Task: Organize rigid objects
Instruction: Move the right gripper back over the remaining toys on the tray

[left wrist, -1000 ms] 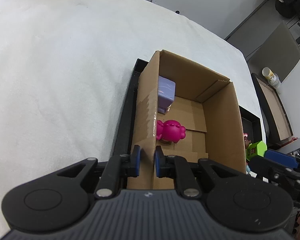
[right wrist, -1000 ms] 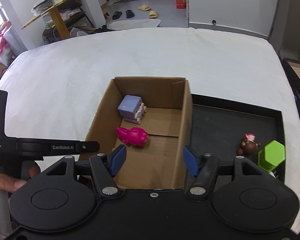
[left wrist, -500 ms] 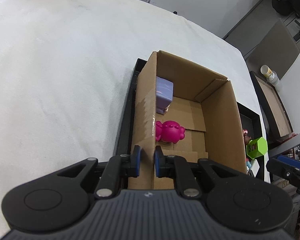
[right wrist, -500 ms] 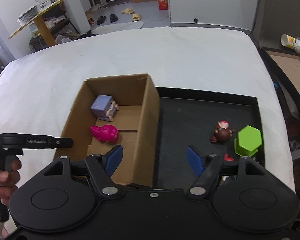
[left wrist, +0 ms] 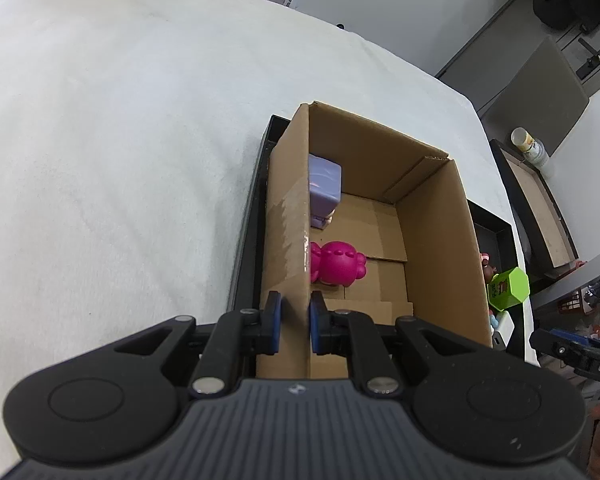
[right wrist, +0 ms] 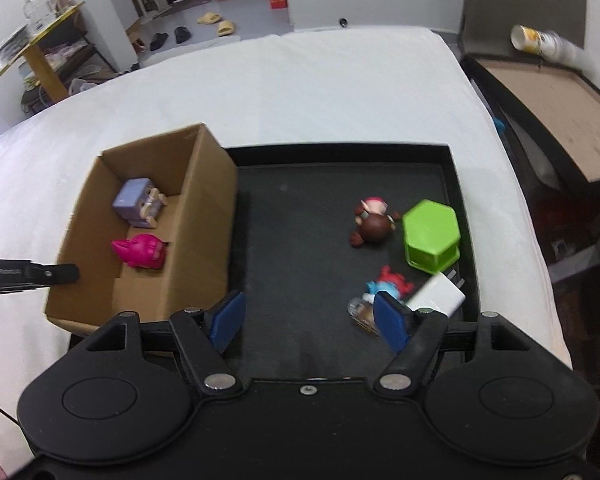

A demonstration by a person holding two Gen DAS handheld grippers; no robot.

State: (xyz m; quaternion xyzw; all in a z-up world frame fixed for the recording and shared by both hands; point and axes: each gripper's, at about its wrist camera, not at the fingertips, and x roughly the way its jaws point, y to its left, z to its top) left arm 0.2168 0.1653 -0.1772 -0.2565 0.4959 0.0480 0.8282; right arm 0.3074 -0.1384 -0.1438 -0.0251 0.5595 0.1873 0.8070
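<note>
My left gripper [left wrist: 291,322] is shut on the near left wall of the open cardboard box [left wrist: 288,216], which stands on the left part of a black tray [right wrist: 308,264]. In the box lie a magenta toy [left wrist: 336,264] [right wrist: 142,252] and a purple block figure [left wrist: 324,188] [right wrist: 138,202]. My right gripper [right wrist: 308,320] is open and empty above the tray's near middle. On the tray's right side are a brown figure [right wrist: 374,222], a green hexagonal box [right wrist: 432,236], a red-and-blue figure [right wrist: 388,284] and a white block [right wrist: 438,294].
The tray rests on a white cloth-covered table [left wrist: 112,152]. To the right, off the table, stands a cardboard-lined tray [right wrist: 548,108] with a tipped cup [right wrist: 540,42]. Shelves and slippers are on the floor at the back.
My right gripper has swung right, from over the box to over the tray's toys. My left gripper keeps its hold on the box wall.
</note>
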